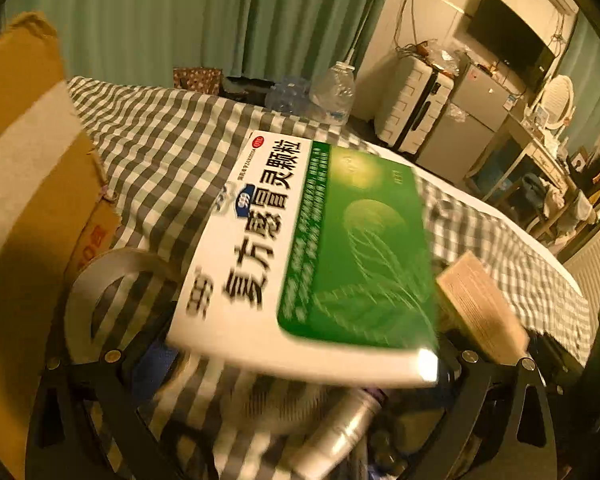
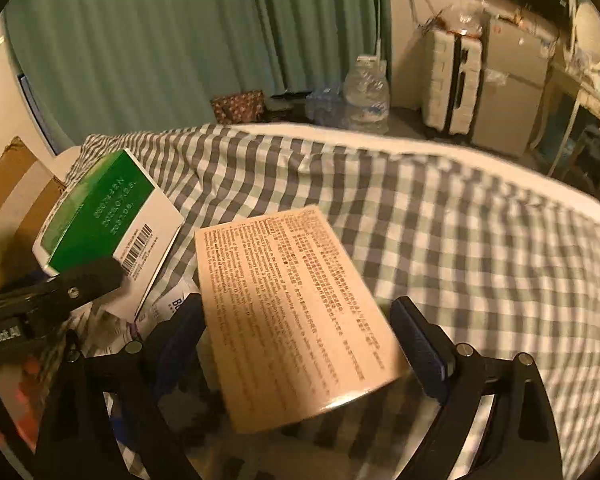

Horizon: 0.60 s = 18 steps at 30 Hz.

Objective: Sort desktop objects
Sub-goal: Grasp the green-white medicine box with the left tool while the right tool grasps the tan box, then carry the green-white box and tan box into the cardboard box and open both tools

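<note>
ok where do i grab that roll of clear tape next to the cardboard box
Take the grey-clear tape roll by its band. It seems to lie flat, hole up, so come from above, one finger of the tongs in the hole, one outside, away from the brown cardboard box.

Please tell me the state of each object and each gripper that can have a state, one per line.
green and white medicine box: lifted off the bed, held by the left gripper.
tan printed box: lifted, tilted, held between the fingers of the right gripper.
tape roll: lying flat on the checkered sheet.
silver tube: lying on its side.
cardboard box: flap open.
</note>
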Each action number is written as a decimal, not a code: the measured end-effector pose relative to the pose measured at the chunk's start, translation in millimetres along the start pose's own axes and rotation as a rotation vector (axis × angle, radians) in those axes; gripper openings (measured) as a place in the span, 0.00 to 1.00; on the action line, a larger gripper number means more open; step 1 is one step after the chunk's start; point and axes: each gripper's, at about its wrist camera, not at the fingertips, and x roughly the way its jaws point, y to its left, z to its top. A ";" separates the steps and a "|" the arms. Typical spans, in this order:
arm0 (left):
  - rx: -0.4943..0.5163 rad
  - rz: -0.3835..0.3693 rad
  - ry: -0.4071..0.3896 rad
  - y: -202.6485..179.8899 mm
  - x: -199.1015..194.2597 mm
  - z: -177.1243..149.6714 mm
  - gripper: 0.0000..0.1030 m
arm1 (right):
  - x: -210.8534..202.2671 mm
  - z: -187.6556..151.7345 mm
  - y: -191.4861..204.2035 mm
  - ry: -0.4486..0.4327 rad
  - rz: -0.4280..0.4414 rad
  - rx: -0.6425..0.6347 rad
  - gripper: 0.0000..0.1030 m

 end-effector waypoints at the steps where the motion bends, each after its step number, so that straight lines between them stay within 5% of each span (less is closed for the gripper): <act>1: 0.000 0.013 0.000 1.2 2.1 1.7 0.95 | 1.0 -1.5 0.2 0.003 -0.014 -0.003 0.88; 2: -0.005 0.026 -0.002 2.7 1.6 2.3 0.85 | -3.2 -3.3 0.6 -0.018 -0.033 0.002 0.87; 5: -0.030 0.006 0.001 7.3 -8.9 4.1 0.78 | -22.6 -11.0 -1.0 -0.071 -0.059 0.064 0.85; 13: -0.027 -0.041 -0.049 1.4 -86.8 -21.8 0.78 | -91.4 -54.1 -21.1 -0.108 -0.033 0.356 0.82; 18: 0.057 0.000 -0.051 -11.6 -130.5 -54.9 0.77 | -131.4 -63.6 -10.6 -0.105 -0.037 0.359 0.81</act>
